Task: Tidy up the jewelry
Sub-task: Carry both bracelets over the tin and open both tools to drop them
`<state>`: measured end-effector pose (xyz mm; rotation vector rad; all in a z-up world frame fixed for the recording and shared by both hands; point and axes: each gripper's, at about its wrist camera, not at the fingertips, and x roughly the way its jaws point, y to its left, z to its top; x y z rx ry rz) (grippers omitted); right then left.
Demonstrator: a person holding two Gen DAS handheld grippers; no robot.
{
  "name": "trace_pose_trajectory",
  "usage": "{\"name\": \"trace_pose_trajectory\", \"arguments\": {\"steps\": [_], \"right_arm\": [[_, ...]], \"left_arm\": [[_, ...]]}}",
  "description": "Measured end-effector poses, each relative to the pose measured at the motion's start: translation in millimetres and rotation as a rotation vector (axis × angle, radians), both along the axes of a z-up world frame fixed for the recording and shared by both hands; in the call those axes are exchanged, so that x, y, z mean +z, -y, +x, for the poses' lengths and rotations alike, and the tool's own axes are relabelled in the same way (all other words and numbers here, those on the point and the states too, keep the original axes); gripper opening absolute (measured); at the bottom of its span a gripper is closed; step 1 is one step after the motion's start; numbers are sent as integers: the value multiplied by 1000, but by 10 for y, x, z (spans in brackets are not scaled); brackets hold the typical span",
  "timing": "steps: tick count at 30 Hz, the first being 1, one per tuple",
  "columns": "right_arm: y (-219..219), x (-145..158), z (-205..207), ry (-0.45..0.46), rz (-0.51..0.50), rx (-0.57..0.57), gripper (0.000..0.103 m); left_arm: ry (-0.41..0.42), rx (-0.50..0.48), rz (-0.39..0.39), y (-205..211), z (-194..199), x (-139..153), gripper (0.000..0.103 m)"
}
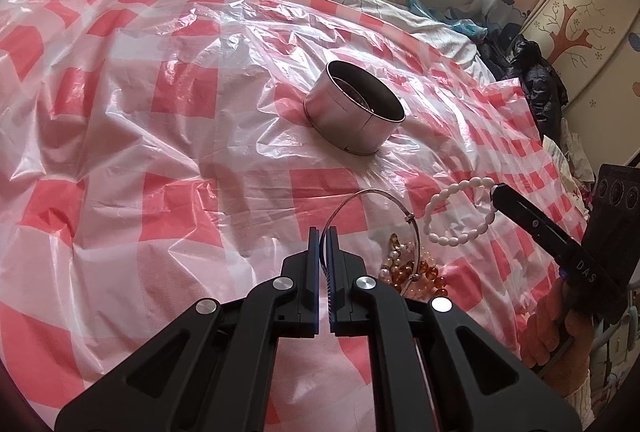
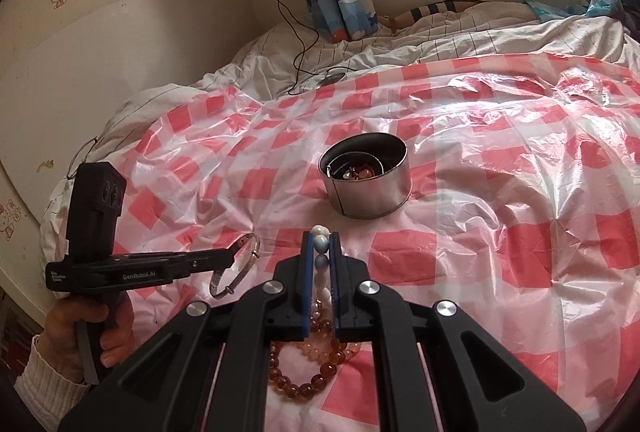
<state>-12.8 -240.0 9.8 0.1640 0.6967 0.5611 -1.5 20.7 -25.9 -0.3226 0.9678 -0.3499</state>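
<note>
My right claw [image 2: 321, 252] grips the white bead bracelet [image 1: 460, 211]; my left claw [image 1: 323, 232] clamps the silver bangle [image 2: 236, 268]. The open metal tin [image 2: 366, 179] sits straight ahead on the bed's checked plastic sheet [image 2: 520, 232], nearer my right claw.

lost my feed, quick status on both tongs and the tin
Left tongs shut on silver bangle. Right tongs shut on white bead bracelet. Tin open ahead, jewelry inside. Path unobstructed; amber beads left on sheet.
</note>
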Motion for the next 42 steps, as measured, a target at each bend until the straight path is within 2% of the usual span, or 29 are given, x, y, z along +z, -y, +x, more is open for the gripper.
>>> {"name": "trace_pose_trajectory", "arguments": {"steps": [9,17,23,29,34,38,39,40,41,42], "right_arm": [[89,133,161,17,55,-24,8],[201,257,486,27,89,-46,8],[170,326,808,35,93,-41,8],[5,328,1102,38,64,-21,8],[-134,236,1295,4,63,-1,8],[-192,171,1437,-69,197,44,9],[-230,133,1487,-91,180,38,9],[-297,82,1542,-105,101,11,12],[-340,29,1580,-102,4,-33,28],[-349,-21,1596,-86,-68,-76,35]], "left_arm": [[63,-12,47,202,238,312,3],[100,-52,175,568,957,572,3],[79,-62,266,727,1399,434,3],[19,-115,337,853,1613,166,5],[62,-53,271,611,1510,282,6],[94,6,219,340,1404,500,6],[101,14,209,293,1363,543,8],[106,18,204,257,1308,576,8],[110,22,204,239,1244,595,11],[111,22,199,220,1170,599,16]]}}
